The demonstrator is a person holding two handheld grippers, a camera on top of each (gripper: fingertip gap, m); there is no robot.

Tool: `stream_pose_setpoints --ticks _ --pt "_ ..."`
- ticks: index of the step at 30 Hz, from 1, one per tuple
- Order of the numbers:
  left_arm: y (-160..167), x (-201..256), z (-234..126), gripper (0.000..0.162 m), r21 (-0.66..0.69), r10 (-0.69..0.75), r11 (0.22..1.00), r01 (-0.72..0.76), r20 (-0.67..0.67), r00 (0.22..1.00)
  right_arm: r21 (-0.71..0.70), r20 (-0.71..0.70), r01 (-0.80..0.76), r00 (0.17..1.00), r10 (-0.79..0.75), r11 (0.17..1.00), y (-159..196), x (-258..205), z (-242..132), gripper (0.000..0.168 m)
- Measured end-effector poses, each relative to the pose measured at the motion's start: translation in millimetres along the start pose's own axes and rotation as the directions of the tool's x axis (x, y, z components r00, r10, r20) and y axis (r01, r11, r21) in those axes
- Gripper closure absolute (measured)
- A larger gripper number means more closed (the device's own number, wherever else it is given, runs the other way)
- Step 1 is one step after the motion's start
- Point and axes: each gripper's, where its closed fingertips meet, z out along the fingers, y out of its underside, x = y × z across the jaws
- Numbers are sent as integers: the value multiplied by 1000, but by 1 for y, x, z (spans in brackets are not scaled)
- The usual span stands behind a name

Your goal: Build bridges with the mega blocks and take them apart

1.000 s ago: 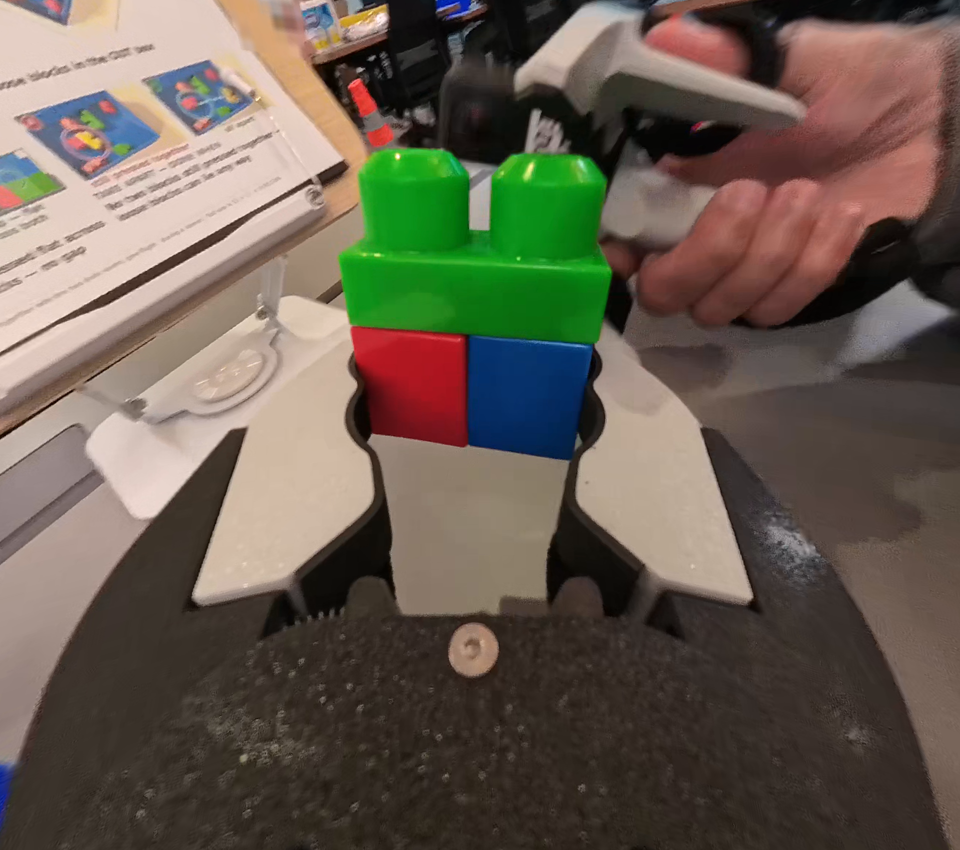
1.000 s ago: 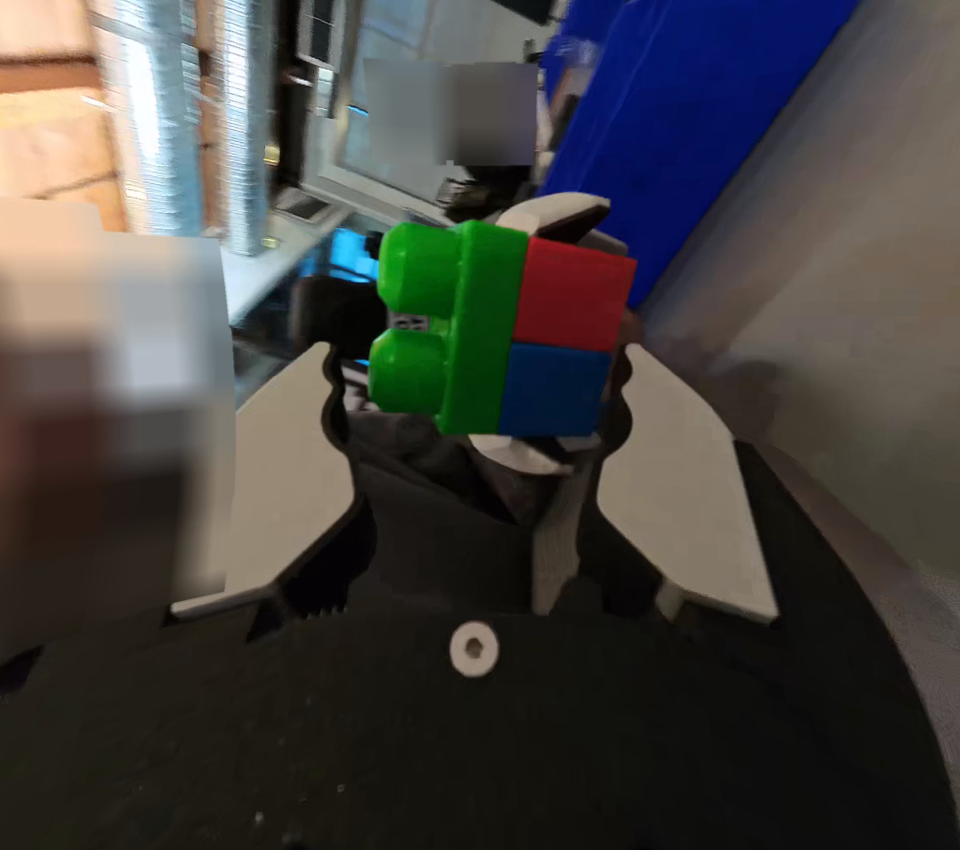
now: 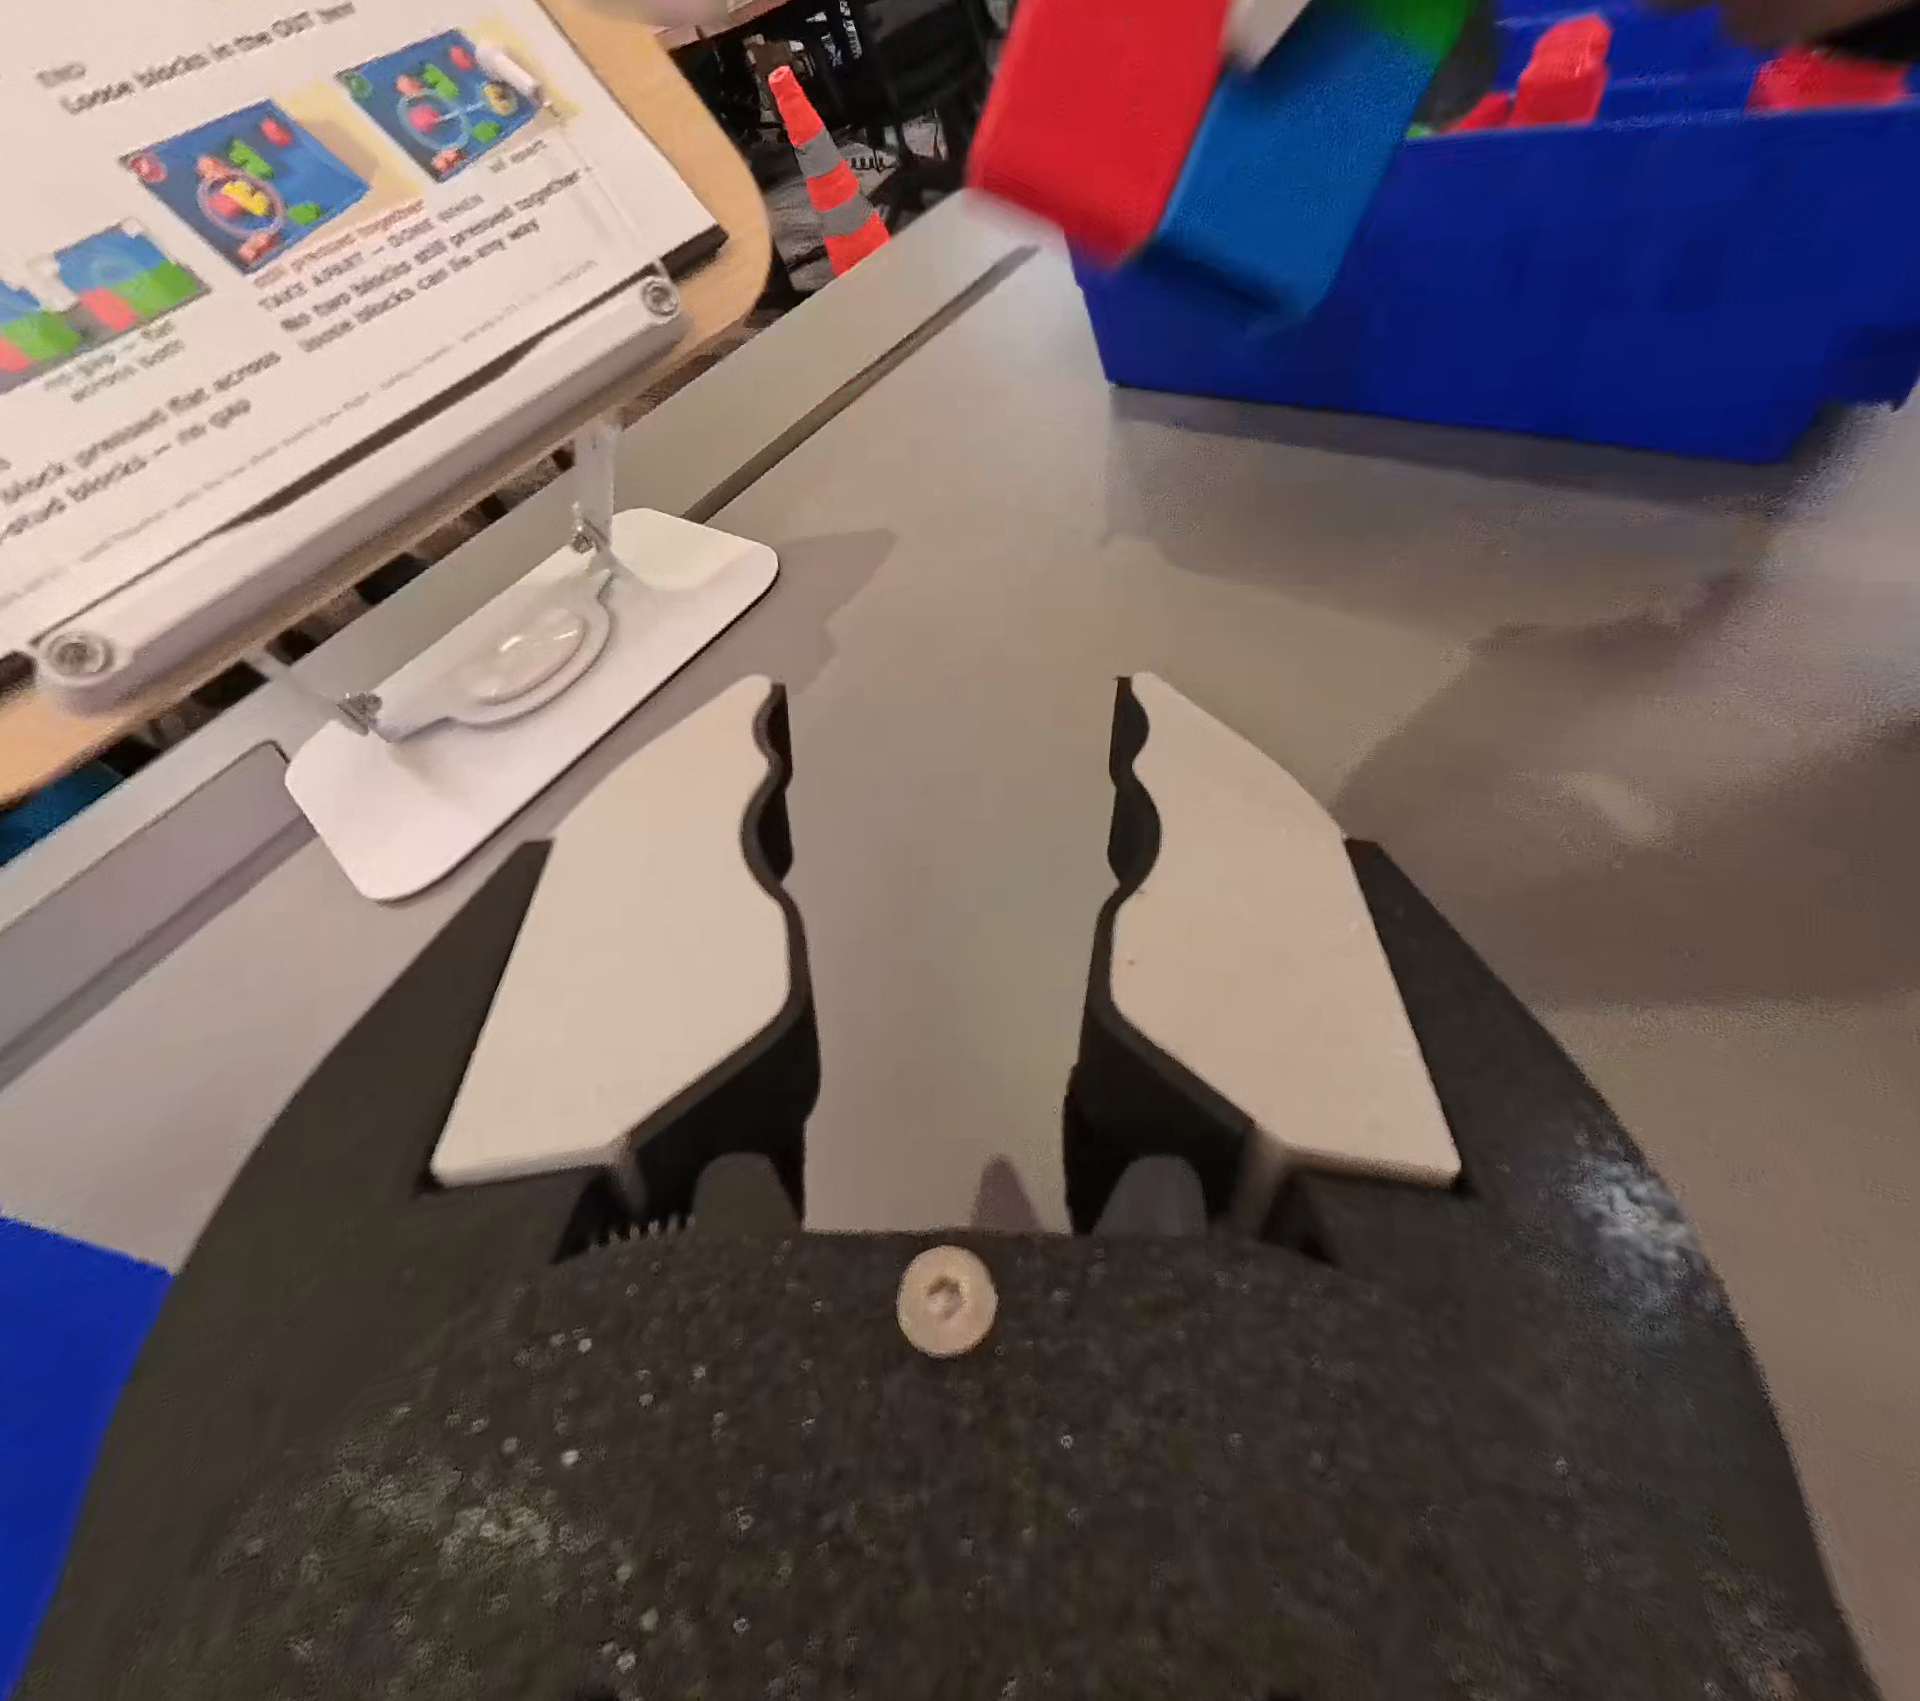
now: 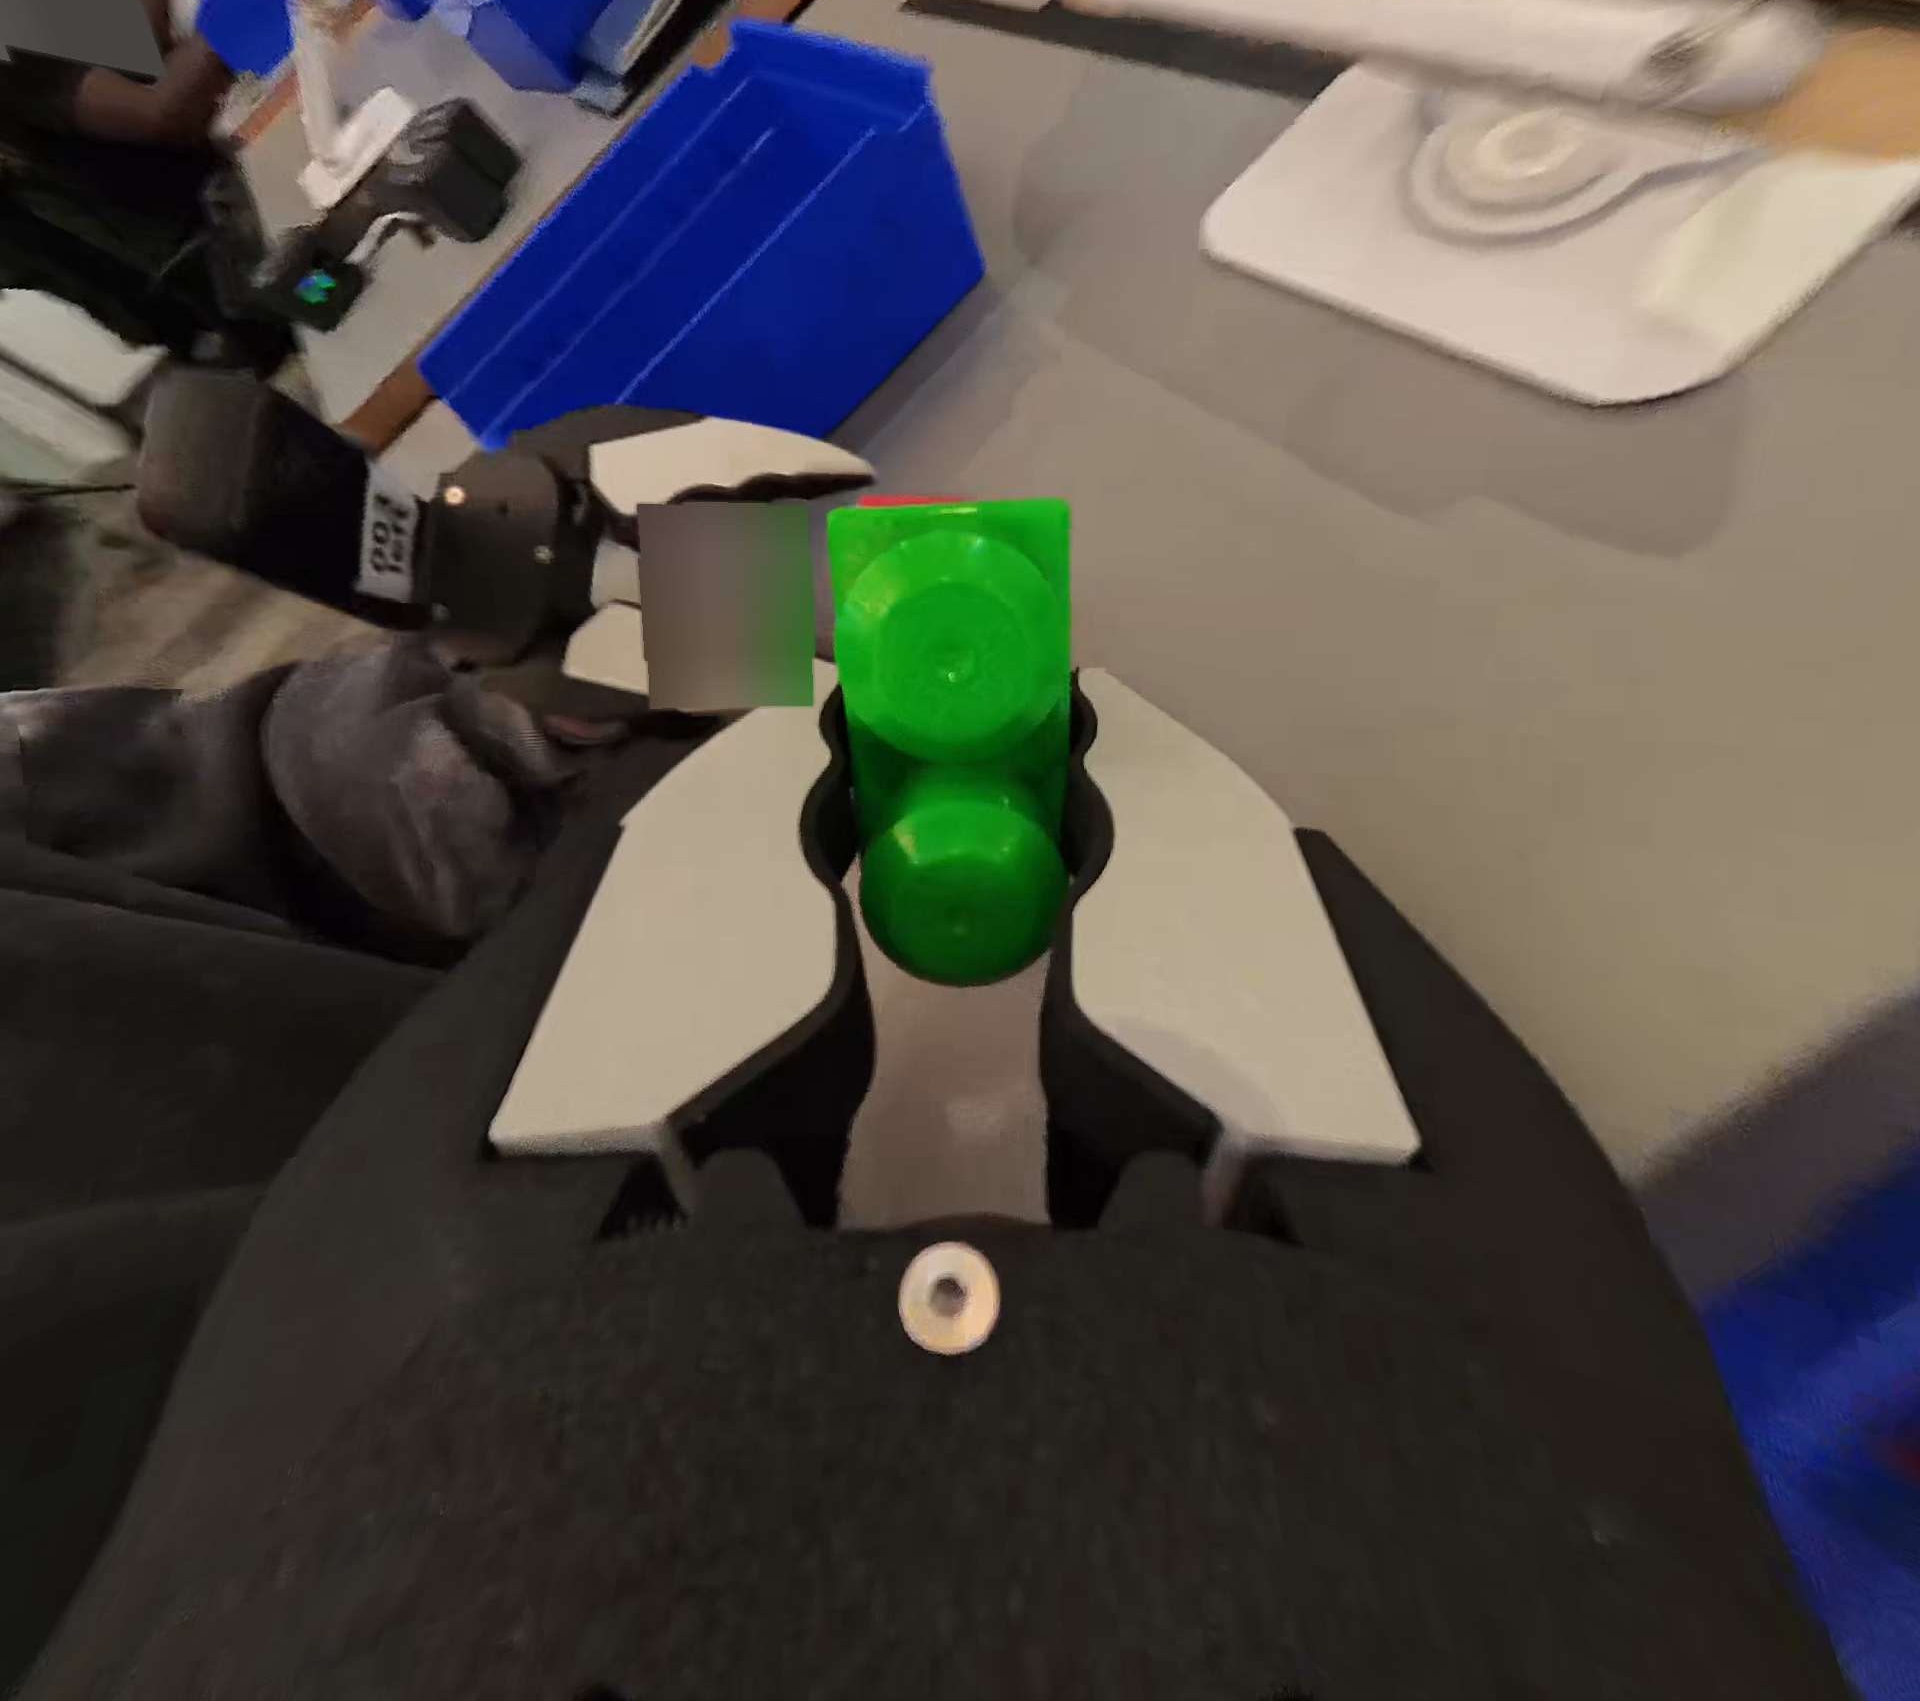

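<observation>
Left tongs [image 3: 945, 778] gape wide, nothing in them, above the grey surface [image 3: 1039, 508]. Right tongs [image 4: 961, 778] squeeze the green block [image 4: 951, 675]; only the left view shows the red block [image 3: 1101, 62] and blue block [image 3: 1288, 165] under it, by the blue bin [image 3: 1621, 301].

Each gripper, the left gripper [image 3: 945, 716] and the right gripper [image 4: 961, 716], has a black, grainy-textured body with one silver socket-head screw [image 3: 947, 1303] at its centre. Two pale grey, flat-topped fingers [image 3: 644, 934] carry wavy black inner pads. A dark glove [image 4: 395, 778] covers the left hand.
</observation>
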Motion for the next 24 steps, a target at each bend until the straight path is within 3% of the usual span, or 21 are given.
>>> stream_pose_setpoints --ticks 4,6,9,11,13,20,24 --pt "-5 -7 -12 103 46 -163 985 166 -61 985 16 -255 190 950 -180 982 -18 28 -100 131" --pt "-6 -6 -13 103 53 -217 973 223 -99 971 -111 -338 310 882 -329 944 -14 45 -142 131" --pt "-6 -2 -11 102 44 -229 971 236 -115 966 -440 -294 417 770 -567 795 21 80 -177 131" --pt "-5 0 -9 103 38 -223 973 228 -107 969 -594 -190 380 791 -582 709 56 104 -181 131" --pt "-6 6 -9 103 33 -228 972 233 -117 967 -656 -78 409 799 -596 635 83 122 -171 131" --pt "-4 28 -17 103 3 -245 969 247 -110 963 -744 156 480 801 -578 464 143 167 -127 130" --pt "2 37 -30 103 -6 -275 961 276 -88 957 -717 243 531 799 -551 452 153 160 -115 130"
